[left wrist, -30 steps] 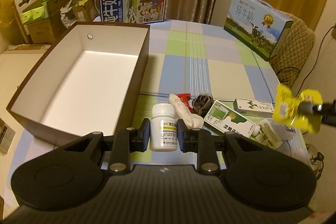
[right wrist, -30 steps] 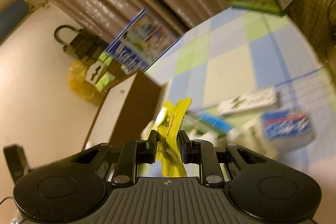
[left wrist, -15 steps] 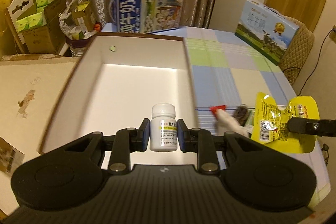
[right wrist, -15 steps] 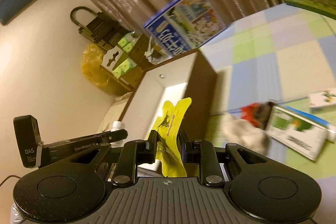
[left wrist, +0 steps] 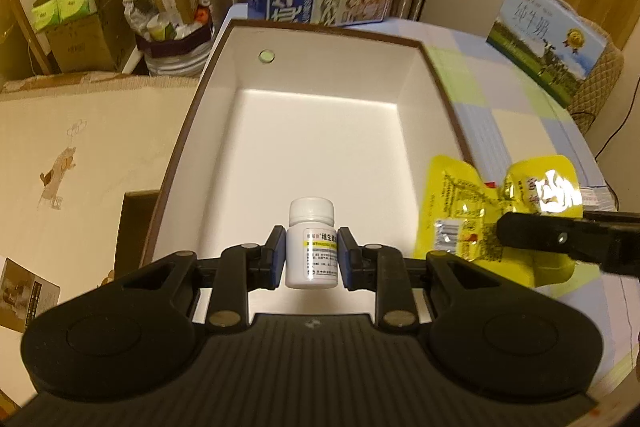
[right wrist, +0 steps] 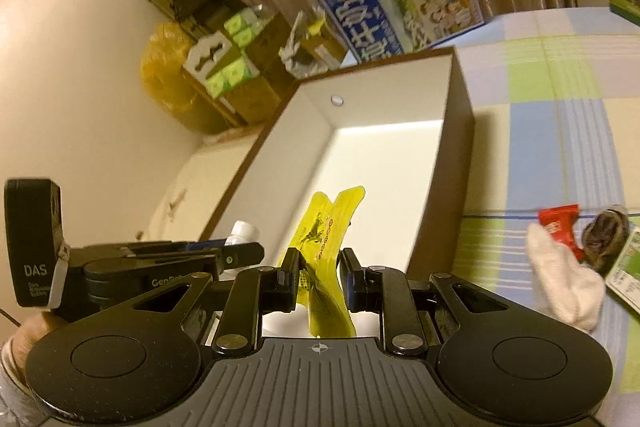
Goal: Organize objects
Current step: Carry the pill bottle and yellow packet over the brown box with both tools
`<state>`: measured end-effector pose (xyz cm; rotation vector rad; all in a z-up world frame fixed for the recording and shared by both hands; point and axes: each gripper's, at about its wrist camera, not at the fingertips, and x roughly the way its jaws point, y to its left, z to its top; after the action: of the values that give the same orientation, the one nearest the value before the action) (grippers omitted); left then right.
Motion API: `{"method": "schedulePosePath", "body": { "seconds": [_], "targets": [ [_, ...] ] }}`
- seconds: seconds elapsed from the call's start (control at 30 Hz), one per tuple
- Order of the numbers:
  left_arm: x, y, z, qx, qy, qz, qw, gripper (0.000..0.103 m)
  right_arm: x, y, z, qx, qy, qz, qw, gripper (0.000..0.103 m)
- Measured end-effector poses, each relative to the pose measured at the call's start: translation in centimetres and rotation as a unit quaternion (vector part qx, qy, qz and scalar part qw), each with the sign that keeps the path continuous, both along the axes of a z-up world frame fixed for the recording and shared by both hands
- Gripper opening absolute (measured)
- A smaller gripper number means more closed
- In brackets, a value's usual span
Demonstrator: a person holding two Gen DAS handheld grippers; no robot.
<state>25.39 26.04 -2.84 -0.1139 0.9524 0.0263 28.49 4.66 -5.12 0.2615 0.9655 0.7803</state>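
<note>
The left tongs [left wrist: 311,259] are clamped on the white bottle [left wrist: 311,247] and the right tongs [right wrist: 319,277] on the yellow packet [right wrist: 325,251], both over the box [left wrist: 436,83], so go low, then let go toward 12 o'clock.

Both hands swing across from the clutter to the box [left wrist: 320,131]. The bottle [left wrist: 311,247], a second ago above the counter [left wrist: 500,99] beside the cartons, now hangs over the box's white floor. The yellow pouch [right wrist: 326,259] comes in too, past the box's right wall.
</note>
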Motion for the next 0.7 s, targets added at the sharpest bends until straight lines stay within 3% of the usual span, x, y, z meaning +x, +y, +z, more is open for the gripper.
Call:
{"method": "schedulePosePath", "body": {
  "seconds": [0.37, 0.7],
  "targets": [
    [2.9, 1.5, -4.5, 0.014, 0.077, -0.008, 0.9969, 0.023, 0.7, 5.2, -3.1, -0.105, -0.009, 0.037, 0.994, 0.018],
    [4.7, 0.7, -6.8, 0.028, 0.12, -0.035, 0.9918, 0.023, 1.2, 6.7, -4.4, -0.148, -0.018, 0.05, 0.987, 0.018]
  ]
}}
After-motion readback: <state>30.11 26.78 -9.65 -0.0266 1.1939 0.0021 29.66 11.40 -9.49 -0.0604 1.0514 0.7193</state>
